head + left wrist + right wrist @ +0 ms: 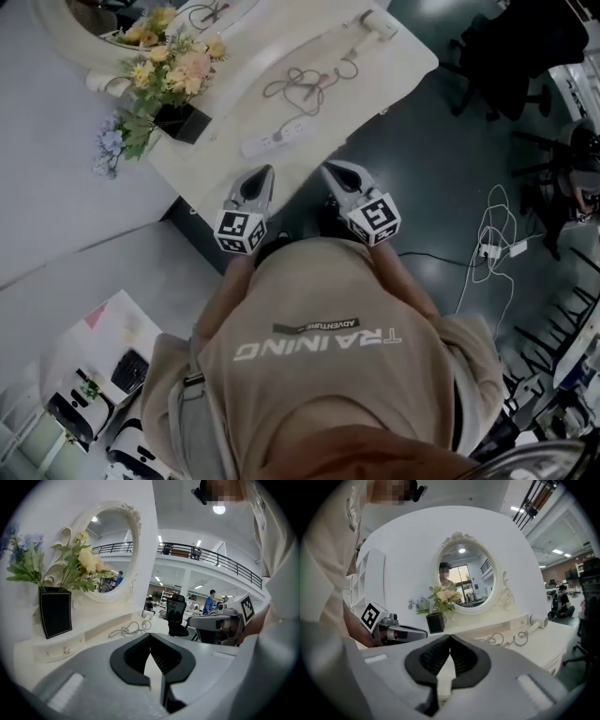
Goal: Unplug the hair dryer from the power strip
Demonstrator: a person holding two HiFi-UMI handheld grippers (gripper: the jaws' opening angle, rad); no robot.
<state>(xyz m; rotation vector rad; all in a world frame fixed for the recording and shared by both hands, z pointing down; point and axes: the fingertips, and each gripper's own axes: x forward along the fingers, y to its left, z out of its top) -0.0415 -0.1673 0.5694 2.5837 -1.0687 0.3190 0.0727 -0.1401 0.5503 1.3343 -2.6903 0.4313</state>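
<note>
A cream hair dryer (378,25) lies at the far right end of the dressing table (394,70). Its cord (305,86) runs in loose loops to a white power strip (277,138) near the front edge. My left gripper (265,172) and right gripper (328,170) hover side by side just short of that edge, both shut and holding nothing. In the left gripper view the jaws (150,635) meet in front of the cord (131,629) and the dryer (147,614). In the right gripper view the gripper (450,637) is also shut, with the dryer (539,621) and cord (506,640) beyond. The jaws hide the strip in both gripper views.
A black vase of flowers (178,120) stands left of the strip, beside an oval mirror (110,555). A dark office chair (525,47) is to the right of the table. On the floor at the right lie white cables and another strip (497,248).
</note>
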